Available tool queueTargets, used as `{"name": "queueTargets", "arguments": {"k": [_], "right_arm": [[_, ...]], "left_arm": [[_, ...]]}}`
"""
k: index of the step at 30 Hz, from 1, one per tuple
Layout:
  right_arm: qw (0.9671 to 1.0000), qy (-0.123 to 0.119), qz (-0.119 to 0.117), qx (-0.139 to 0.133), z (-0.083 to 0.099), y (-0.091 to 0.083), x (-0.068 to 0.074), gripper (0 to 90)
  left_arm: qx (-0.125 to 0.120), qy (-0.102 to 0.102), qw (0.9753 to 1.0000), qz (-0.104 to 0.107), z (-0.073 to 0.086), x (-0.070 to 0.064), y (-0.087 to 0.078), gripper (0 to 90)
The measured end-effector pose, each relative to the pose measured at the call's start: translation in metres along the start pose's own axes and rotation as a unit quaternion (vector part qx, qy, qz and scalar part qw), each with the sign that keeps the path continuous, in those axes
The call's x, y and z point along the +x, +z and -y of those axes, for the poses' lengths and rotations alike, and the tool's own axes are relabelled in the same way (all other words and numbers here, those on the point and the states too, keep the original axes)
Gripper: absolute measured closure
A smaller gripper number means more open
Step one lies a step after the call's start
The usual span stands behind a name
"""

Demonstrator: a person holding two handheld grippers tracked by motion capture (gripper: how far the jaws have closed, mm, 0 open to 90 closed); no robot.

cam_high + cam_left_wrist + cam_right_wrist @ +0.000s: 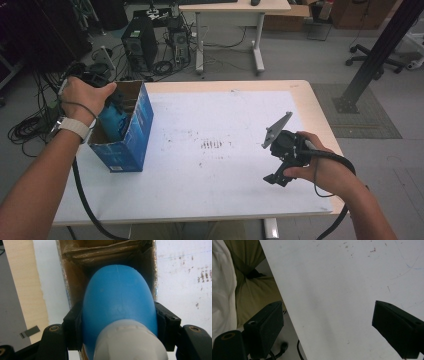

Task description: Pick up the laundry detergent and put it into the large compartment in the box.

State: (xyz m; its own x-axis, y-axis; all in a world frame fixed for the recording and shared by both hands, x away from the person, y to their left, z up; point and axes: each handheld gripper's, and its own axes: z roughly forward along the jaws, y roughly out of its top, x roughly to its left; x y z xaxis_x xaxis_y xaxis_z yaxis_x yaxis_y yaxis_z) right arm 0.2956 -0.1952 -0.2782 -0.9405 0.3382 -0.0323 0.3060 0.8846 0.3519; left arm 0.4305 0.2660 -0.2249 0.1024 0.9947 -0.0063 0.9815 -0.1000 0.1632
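Observation:
A blue bottle (113, 121) with a grey-white cap end (130, 342) stands partly inside an open blue cardboard box (136, 131) at the table's left edge. My left gripper (117, 322) is shut on the bottle, its black pads (75, 327) pressed on both sides of the blue body just above the cap. In the high view the left gripper (111, 100) is at the box's open top, mostly hidden by the hand. My right gripper (278, 175) hovers over the white sheet at the right, jaws wide open with nothing between them (327, 327).
A white sheet (215, 150) with faint marks covers most of the wooden table (310, 100). Beyond the table stand a computer tower (137, 45), tangled cables and a second desk (235, 15). A black post (380, 50) rises at the right.

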Motion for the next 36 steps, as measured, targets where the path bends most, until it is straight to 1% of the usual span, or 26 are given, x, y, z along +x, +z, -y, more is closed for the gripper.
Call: {"name": "queueTargets", "arguments": {"k": [4,11,19,34,36], "right_arm": [[1.0000,0.002,0.000,0.000,0.001,0.001,0.000,10.3],[1.0000,0.003,-0.003,0.000,0.002,0.002,0.000,10.3],[1.0000,0.007,-0.002,0.001,0.004,0.002,0.000,10.3],[1.0000,0.006,-0.005,0.003,0.002,0.004,0.000,10.3],[1.0000,0.006,-0.005,0.004,0.002,0.004,0.000,10.3]], "left_arm": [[-0.002,-0.003,1.0000,0.000,0.001,0.001,0.008,37.4],[-0.001,-0.002,1.0000,0.002,0.002,0.001,0.022,37.4],[-0.001,0.000,1.0000,0.001,0.003,0.002,0.034,37.4],[0.003,-0.005,1.0000,0.001,0.007,0.007,0.051,37.4],[-0.001,-0.005,1.0000,0.003,0.007,0.008,0.052,37.4]]}}
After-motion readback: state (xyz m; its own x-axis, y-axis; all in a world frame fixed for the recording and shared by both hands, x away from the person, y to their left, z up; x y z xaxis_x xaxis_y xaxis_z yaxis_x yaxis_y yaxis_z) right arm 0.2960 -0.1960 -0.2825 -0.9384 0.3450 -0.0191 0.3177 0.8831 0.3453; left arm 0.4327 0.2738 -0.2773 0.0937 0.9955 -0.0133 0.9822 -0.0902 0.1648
